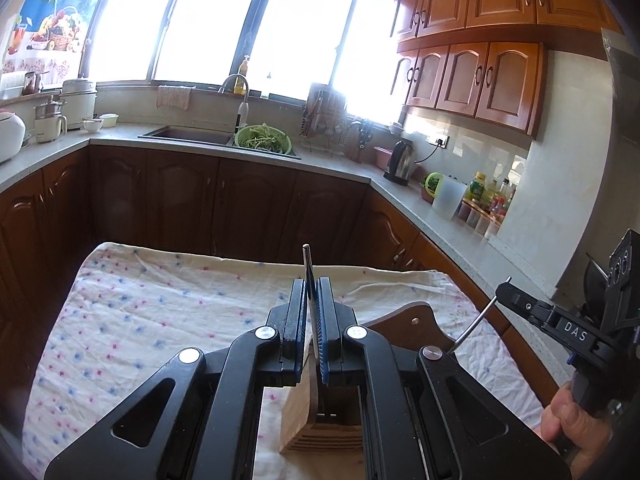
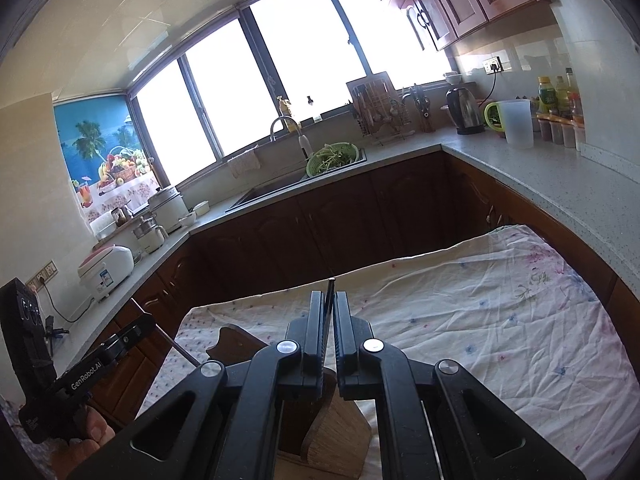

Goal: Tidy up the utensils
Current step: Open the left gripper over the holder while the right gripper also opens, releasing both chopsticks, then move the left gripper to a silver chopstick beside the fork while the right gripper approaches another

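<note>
A: Black tool arms are filling the bottom of both wrist views. The left tool (image 1: 313, 312) is clenching a thin utensil (image 1: 307, 264), its metal tip sticking up past the pads.

B: And the right tool (image 2: 329, 320) is pinching another slim dark utensil (image 2: 330, 292) the same way. Where is each one sitting?

A: Both are hanging just above the wooden slotted block (image 1: 298, 420), which is standing on the flowered cloth (image 1: 140, 304) covering the counter. Beside the block a brown wooden board (image 1: 416, 320) is lying flat.

B: So the step in hand looks like slotting the utensils into the block.

A: That is my reading. From the left view, the blade end seems to be reaching down toward the slots, though the tool is hiding whether it is entering one.

B: Next, each piece likely needs lining up with a free slot and lowering straight, then the pads letting go. The two tools are working close together, so taking turns seems wise.
</note>
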Motion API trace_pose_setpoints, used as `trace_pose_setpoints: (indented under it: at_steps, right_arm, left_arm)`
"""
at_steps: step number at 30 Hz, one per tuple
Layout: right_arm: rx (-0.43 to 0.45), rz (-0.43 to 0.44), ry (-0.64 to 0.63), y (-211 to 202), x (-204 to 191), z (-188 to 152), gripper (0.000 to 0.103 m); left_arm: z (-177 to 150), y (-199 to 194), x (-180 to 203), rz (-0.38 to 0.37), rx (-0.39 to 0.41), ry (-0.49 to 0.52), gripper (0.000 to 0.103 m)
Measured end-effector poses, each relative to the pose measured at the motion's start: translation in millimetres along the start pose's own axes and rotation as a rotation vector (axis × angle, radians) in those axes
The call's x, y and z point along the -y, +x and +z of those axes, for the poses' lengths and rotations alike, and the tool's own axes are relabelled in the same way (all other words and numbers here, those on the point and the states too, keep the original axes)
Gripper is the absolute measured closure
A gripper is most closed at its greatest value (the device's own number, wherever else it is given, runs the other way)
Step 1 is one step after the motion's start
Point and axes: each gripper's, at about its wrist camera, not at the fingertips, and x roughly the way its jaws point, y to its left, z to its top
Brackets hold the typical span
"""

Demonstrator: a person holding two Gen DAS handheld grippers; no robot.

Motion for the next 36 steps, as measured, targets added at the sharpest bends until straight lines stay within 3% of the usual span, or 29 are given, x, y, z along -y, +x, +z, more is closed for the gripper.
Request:
trace_pose_setpoints:
  at_steps: [8,10,12,16,18,20,23,27,36]
  right_arm:
    - [-0.018,0.016,0.005,2,2,-2,0.093]
    - [-0.027,0.024,0.01,2,3,-3,0.089]
    - [-0.03,0.033,0.023,0,5,-5,0.07]
    - [-0.024,0.047,0.042,-8,8,-8,0.064]
    - [-0.022,0.055,0.045,-13,8,-9,0.056]
    - [-0.013,0.059,0.045,-21,8,-9,0.05]
    - [0.009,0.07,0.047,-35,6,-11,0.037]
    - [0.011,0.083,0.041,-54,5,-17,0.024]
    - [-0.005,0.07,0.012,-100,6,-46,0.013]
  left_arm:
    - [-2,2,-6,-0.015,-0.044,-0.017,0.095]
    - [-3,0,-7,-0.012,-0.046,-0.021,0.085]
    - [-4,-6,-7,-0.002,-0.039,-0.023,0.065]
    - [-6,-18,-11,0.009,-0.029,-0.031,0.056]
    - [-8,-24,-13,0.019,-0.031,-0.038,0.046]
    - [-10,-31,-16,0.025,-0.03,-0.042,0.044]
    - [-17,-43,-19,0.04,-0.035,-0.056,0.034]
    - [-29,-62,-20,0.056,-0.041,-0.054,0.028]
    - [-61,-104,-17,0.063,-0.076,-0.061,0.024]
